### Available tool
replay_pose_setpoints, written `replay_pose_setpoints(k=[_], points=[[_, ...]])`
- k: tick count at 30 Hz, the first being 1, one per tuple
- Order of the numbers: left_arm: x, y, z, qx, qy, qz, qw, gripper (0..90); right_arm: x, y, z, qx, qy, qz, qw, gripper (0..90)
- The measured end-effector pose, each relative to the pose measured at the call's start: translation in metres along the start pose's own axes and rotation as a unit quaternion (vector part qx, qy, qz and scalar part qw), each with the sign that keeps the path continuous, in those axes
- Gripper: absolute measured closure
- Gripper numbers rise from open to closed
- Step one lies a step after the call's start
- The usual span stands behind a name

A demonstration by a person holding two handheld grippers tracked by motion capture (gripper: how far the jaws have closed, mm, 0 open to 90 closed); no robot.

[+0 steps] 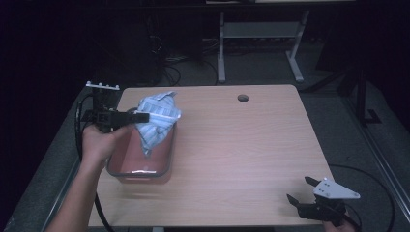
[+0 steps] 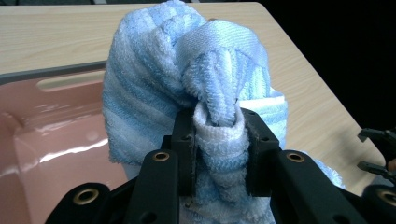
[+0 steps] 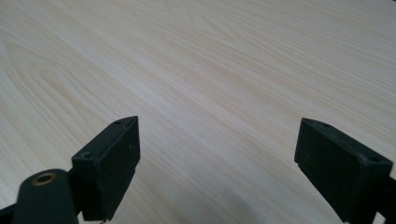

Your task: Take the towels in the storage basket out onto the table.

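Soft towel (image 1: pixel 155 121) clamped in the left gripper (image 2: pixel 218 140) above the pink tub (image 1: pixel 121 155).
Light, limp terry; likely sags and drapes, so grip a bunched fold. Right gripper (image 3: pixel 217 158) jaws stand apart, empty.

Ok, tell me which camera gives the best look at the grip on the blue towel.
The left gripper view: the left gripper has its black jaws pinched on a bunched fold of the blue striped towel, seen close up. The high view shows the towel small, hanging over the pink tub. The right gripper view faces bare tabletop.
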State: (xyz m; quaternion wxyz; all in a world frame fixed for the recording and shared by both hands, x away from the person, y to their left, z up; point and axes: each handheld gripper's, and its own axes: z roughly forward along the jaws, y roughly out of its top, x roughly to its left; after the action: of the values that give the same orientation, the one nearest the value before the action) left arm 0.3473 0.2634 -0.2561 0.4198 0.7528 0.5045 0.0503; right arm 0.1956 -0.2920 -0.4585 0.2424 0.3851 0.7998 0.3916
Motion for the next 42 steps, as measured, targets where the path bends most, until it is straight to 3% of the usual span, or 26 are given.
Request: replay_pose_setpoints(k=[42], points=[[-0.048,0.022,0.046,0.027,-0.038,0.044,0.9980,69.6,-0.001,0.000,0.000,-0.001,-0.001,-0.004,1.0000,13.6]])
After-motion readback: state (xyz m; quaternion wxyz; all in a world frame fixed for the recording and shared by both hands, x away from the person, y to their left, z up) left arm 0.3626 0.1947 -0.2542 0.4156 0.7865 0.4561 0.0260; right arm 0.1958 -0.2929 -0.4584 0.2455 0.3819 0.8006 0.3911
